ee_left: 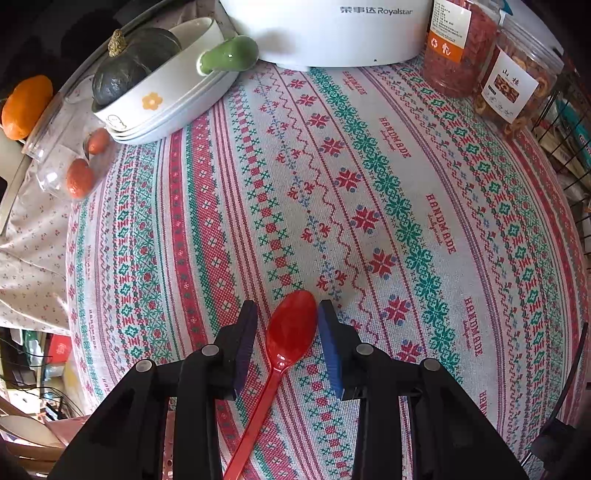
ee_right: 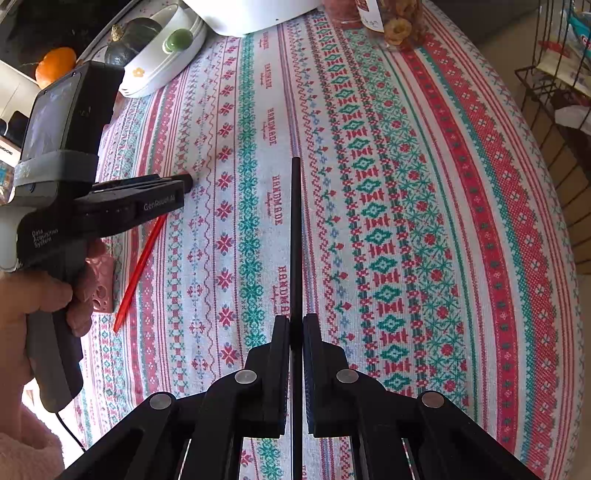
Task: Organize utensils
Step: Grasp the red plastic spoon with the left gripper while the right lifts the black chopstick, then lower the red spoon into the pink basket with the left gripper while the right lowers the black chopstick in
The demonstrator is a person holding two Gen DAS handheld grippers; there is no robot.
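Observation:
A red plastic spoon [ee_left: 291, 328] lies on the patterned tablecloth [ee_left: 369, 184], bowl pointing away from me. My left gripper [ee_left: 286, 308] is open with one finger on each side of the spoon's bowl, not closed on it. In the right wrist view the left gripper [ee_right: 184, 182] hangs over the spoon's red handle [ee_right: 138, 266]. My right gripper [ee_right: 295, 321] is shut on a thin black stick-like utensil [ee_right: 295, 221] that points straight ahead above the cloth.
Stacked white dishes [ee_left: 166, 110] holding a dark squash [ee_left: 133, 62] and a green ceramic piece [ee_left: 229, 57] stand far left. A white Royalstar appliance [ee_left: 332, 33] and two snack jars [ee_left: 480, 62] stand at the back. A pink perforated holder [ee_right: 103, 284] sits near the left hand. A wire rack [ee_right: 554, 74] is right.

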